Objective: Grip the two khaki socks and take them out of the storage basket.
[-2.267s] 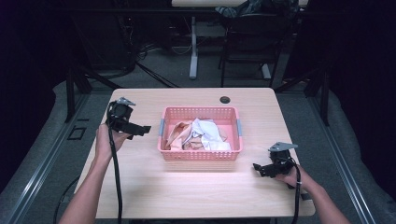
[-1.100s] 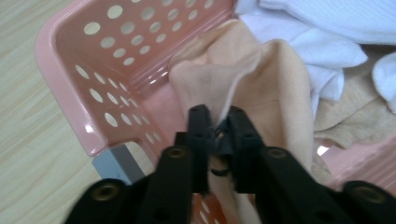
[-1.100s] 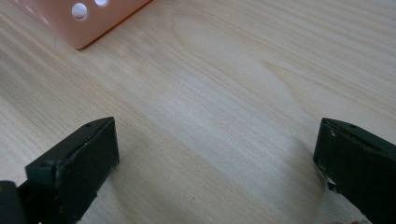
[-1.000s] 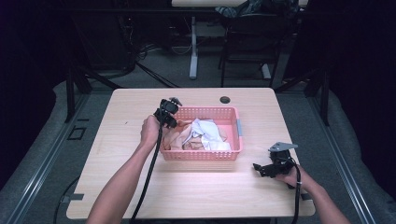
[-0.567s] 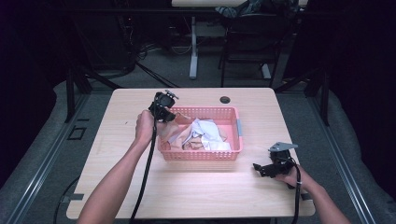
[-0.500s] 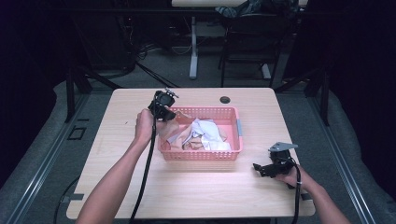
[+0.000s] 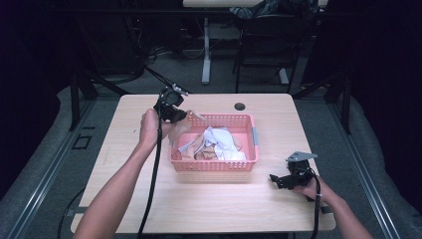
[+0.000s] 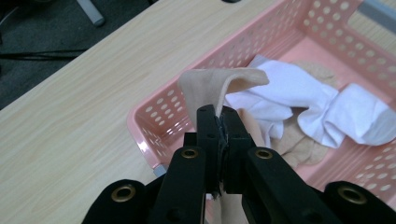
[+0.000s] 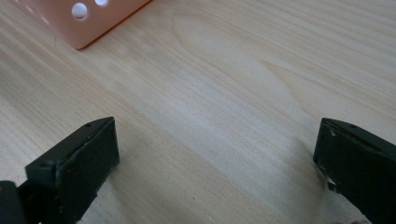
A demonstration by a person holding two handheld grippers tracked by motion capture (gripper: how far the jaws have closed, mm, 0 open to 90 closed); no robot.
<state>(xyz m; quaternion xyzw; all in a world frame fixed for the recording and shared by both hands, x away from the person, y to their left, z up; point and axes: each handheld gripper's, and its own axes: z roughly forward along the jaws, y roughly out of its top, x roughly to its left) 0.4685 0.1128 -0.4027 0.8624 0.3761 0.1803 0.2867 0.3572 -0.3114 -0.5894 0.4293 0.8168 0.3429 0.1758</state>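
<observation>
A pink perforated basket [image 7: 249, 160] stands mid-table with white and beige socks [image 7: 219, 144] piled inside. My left gripper [image 7: 180, 116] hovers over the basket's left end, shut on a beige sock [image 7: 182, 130] that hangs from it into the basket. In the left gripper view the jaws [image 8: 218, 122] pinch that beige sock [image 8: 210, 86], its top folding over them above the basket [image 8: 161, 116] and a white sock [image 8: 299, 93]. My right gripper [image 7: 277, 180] rests low on the table right of the basket, open and empty. In the right gripper view its gripper [image 9: 217, 158] faces bare wood, with the basket corner [image 9: 88, 23] at top left.
The light wooden table [image 7: 124, 164] has a dark round grommet [image 7: 240, 106] near its far edge. Black cables trail from both grippers toward the near edge. Beyond the table are a chair and another table's legs [image 7: 206, 59] on dark floor.
My left gripper went from the table's left side to the basket's left end, shut on the beige sock and lifted it. The right gripper stayed put.
</observation>
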